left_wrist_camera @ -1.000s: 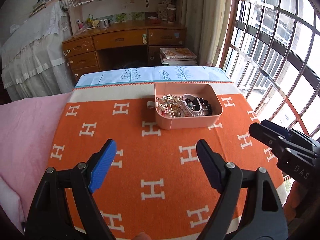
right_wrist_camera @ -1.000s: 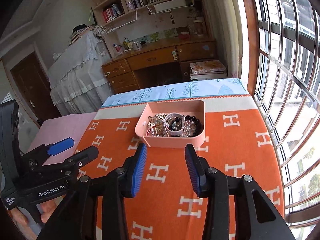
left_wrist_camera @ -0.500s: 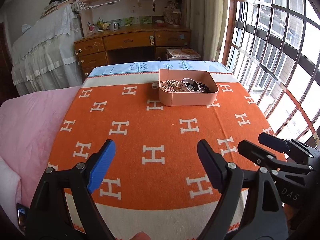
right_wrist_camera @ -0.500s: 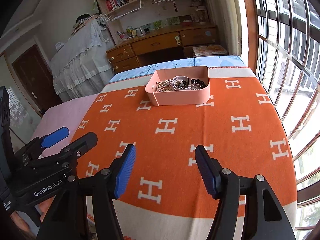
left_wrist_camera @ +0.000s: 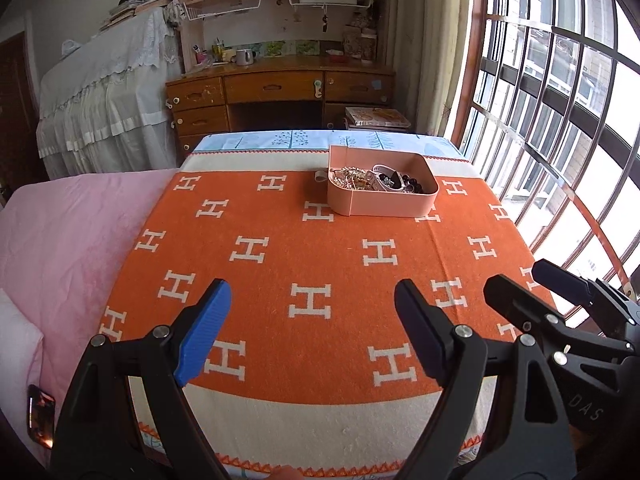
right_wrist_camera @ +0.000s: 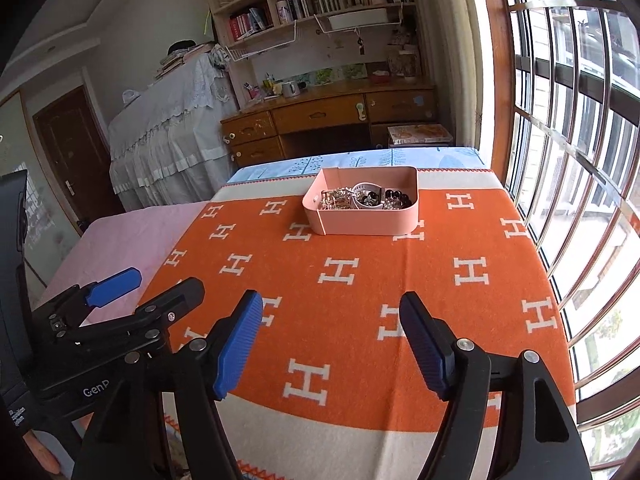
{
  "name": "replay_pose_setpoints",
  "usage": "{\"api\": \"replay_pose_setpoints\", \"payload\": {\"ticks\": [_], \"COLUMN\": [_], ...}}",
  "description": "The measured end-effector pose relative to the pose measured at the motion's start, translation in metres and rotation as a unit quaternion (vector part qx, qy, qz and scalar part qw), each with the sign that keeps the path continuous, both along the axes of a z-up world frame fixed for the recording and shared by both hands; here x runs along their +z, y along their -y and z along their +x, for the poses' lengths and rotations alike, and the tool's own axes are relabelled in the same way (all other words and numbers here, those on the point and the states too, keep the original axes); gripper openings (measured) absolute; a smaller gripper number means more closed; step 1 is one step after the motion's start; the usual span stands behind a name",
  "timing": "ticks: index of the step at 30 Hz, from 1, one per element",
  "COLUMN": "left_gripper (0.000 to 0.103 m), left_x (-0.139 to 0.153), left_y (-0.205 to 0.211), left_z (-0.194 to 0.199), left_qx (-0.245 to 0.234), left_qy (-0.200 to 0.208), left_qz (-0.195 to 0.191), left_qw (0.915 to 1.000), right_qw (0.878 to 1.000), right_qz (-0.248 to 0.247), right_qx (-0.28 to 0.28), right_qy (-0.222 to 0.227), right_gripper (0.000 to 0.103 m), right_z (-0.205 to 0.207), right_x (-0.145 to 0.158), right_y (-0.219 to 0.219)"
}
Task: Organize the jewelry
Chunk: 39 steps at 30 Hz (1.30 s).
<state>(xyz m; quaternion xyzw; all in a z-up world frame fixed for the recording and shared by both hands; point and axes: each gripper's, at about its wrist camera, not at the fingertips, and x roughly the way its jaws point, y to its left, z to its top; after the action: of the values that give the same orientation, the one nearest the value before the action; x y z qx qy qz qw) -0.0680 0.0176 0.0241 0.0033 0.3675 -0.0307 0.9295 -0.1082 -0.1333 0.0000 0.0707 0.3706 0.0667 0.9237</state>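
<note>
A pink tray (left_wrist_camera: 384, 205) (right_wrist_camera: 366, 225) sits at the far end of the orange blanket (left_wrist_camera: 320, 264) (right_wrist_camera: 360, 280). It holds a tangle of jewelry (left_wrist_camera: 378, 180) (right_wrist_camera: 362, 198): gold chains, a white band, dark beads. My left gripper (left_wrist_camera: 312, 320) hangs open over the blanket's near end, nothing between its fingers. My right gripper (right_wrist_camera: 332, 340) is also well back from the tray, its jaws opening and empty. Each gripper shows at the side of the other's view, the right one (left_wrist_camera: 560, 312) and the left one (right_wrist_camera: 132, 300).
A small pale item (left_wrist_camera: 320, 176) lies on the blanket just left of the tray. Pink bedding (left_wrist_camera: 72, 240) lies to the left, a barred window (left_wrist_camera: 560, 100) to the right. A wooden desk (left_wrist_camera: 280, 92) and bookshelves stand beyond the bed.
Both grippers have pulled back from the tray toward the blanket's near end, so the tray looks smaller and farther. The right gripper's jaws have spread wider.
</note>
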Motion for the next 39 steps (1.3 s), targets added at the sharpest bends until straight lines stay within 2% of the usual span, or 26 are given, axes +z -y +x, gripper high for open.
{"api": "replay_pose_setpoints", "payload": {"ticks": [39], "left_gripper": [0.082], "left_x": [0.001], "left_y": [0.004], "left_z": [-0.006], "left_qx": [0.005], "left_qy": [0.007], "left_qz": [0.006], "left_qw": [0.9999], "right_qw": [1.000], "right_qz": [0.014], "right_qx": [0.001], "right_qy": [0.001], "right_gripper": [0.072], "right_z": [-0.008], "right_x": [0.002], "right_y": [0.006]}}
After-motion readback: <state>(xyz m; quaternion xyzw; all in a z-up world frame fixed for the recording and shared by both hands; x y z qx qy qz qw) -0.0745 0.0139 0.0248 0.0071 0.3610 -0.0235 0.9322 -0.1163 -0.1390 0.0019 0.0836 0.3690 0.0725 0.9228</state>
